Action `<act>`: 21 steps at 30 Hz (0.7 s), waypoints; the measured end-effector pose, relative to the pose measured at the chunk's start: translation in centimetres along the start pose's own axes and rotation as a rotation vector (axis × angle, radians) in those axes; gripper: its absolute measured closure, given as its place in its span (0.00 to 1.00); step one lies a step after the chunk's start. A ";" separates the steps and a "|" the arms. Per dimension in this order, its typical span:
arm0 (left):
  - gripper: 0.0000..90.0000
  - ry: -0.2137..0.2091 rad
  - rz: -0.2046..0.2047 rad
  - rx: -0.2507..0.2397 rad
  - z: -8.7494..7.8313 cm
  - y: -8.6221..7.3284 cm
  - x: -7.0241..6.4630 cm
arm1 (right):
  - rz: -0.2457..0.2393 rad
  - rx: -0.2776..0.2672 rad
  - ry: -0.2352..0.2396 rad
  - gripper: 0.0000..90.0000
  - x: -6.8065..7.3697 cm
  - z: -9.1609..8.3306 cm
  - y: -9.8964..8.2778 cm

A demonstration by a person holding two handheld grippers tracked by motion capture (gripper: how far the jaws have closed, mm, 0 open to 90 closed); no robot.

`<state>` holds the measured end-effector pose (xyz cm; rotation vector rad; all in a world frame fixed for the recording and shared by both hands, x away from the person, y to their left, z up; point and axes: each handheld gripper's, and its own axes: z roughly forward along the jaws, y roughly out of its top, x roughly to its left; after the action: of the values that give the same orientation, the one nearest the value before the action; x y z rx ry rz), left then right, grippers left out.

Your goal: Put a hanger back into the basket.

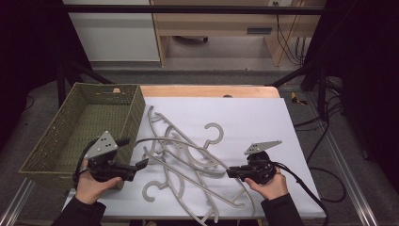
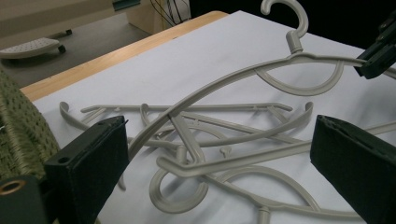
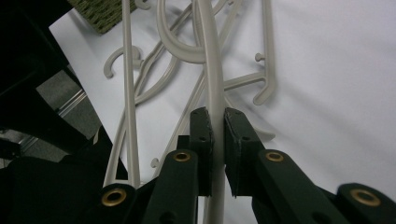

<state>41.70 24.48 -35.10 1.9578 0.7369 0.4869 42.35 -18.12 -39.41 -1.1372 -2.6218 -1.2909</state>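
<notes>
Several grey plastic hangers (image 1: pixel 188 183) lie tangled on a white sheet (image 1: pixel 254 117). One hanger (image 1: pixel 188 143) is raised above the pile, its hook (image 1: pixel 214 129) pointing away from me. My right gripper (image 1: pixel 230 173) is shut on that hanger's right arm (image 3: pixel 210 56), with the jaws pinching it from both sides (image 3: pixel 215 126). My left gripper (image 1: pixel 141 165) is open at the hanger's left end. In the left gripper view the raised hanger (image 2: pixel 224 79) runs down between the wide jaws (image 2: pixel 219 135), close to the left one. The right gripper (image 2: pixel 378 56) shows at its far end.
A green woven basket (image 1: pixel 134 115) stands at the table's left, right beside my left hand; its wall (image 2: pixel 18 126) edges the left gripper view. The wooden table edge (image 1: pixel 207 90) runs along the back. Black frame posts flank both sides.
</notes>
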 end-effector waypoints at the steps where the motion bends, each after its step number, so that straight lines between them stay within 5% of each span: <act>1: 0.05 -0.004 0.007 0.011 0.4 0.2 -0.1 | 0.000 0.001 0.003 0.92 0.1 -0.1 0.0; 16: 0.15 -0.060 0.159 0.165 4.7 2.1 -1.7 | -0.054 0.042 0.045 0.92 0.6 0.0 0.3; 19: 0.25 -0.104 0.199 0.238 5.4 2.3 -2.3 | -0.061 0.048 0.043 0.92 0.6 0.0 0.3; 21: 0.29 -0.089 0.214 0.274 5.6 2.2 -2.4 | -0.067 0.050 0.051 0.92 0.6 0.0 0.3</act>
<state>43.98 18.41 -35.85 2.3144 0.5629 0.4402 42.08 -17.68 -39.05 -1.0045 -2.6603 -1.2395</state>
